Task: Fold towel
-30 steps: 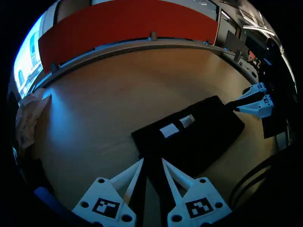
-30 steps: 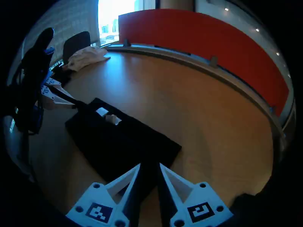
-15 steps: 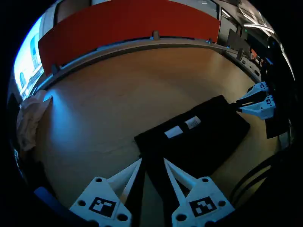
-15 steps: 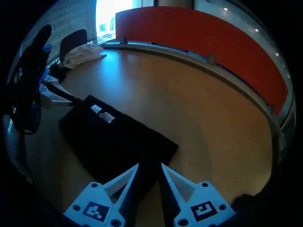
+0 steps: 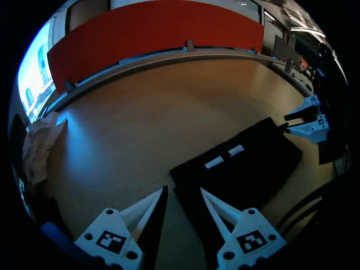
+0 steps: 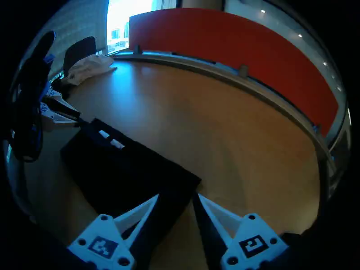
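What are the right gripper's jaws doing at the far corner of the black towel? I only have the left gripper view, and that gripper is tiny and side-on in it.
Observer: In the right gripper view, the right gripper has its jaws wide open. A corner of the black rectangular cloth towel lies between them on the light wooden table.
Operator: Is the cloth bunched at that end?
Observer: No, that corner looks flat, with straight edges.
Operator: What stands behind the crumpled cream cloth?
Observer: A dark office chair, at the table's far end.
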A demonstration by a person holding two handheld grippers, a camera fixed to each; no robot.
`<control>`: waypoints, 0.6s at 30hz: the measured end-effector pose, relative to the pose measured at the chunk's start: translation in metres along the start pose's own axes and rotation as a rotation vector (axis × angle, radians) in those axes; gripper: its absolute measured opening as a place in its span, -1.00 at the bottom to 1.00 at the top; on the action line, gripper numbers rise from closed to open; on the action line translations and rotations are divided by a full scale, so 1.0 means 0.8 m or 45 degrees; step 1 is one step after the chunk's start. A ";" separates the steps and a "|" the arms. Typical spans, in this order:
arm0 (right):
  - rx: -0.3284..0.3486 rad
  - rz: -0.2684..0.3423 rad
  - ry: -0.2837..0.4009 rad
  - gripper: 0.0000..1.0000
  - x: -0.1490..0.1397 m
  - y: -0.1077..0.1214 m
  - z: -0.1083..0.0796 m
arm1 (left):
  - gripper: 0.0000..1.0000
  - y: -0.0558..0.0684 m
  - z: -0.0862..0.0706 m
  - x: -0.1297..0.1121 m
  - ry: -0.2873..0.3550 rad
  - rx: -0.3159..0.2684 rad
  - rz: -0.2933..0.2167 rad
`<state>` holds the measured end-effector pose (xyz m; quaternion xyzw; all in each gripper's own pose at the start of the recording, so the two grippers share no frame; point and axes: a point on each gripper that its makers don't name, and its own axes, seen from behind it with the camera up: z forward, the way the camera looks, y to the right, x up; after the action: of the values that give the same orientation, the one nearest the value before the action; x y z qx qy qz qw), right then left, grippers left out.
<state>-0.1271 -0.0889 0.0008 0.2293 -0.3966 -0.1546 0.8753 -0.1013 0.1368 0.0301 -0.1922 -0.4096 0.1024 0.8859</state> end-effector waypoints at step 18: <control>-0.023 0.015 0.033 0.90 0.002 0.007 -0.013 | 0.67 -0.006 -0.011 -0.004 0.010 -0.005 -0.044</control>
<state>-0.1174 -0.0818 -0.0009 0.2209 -0.3853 -0.1499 0.8833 -0.0966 0.1293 0.0244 -0.1872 -0.4095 0.0857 0.8887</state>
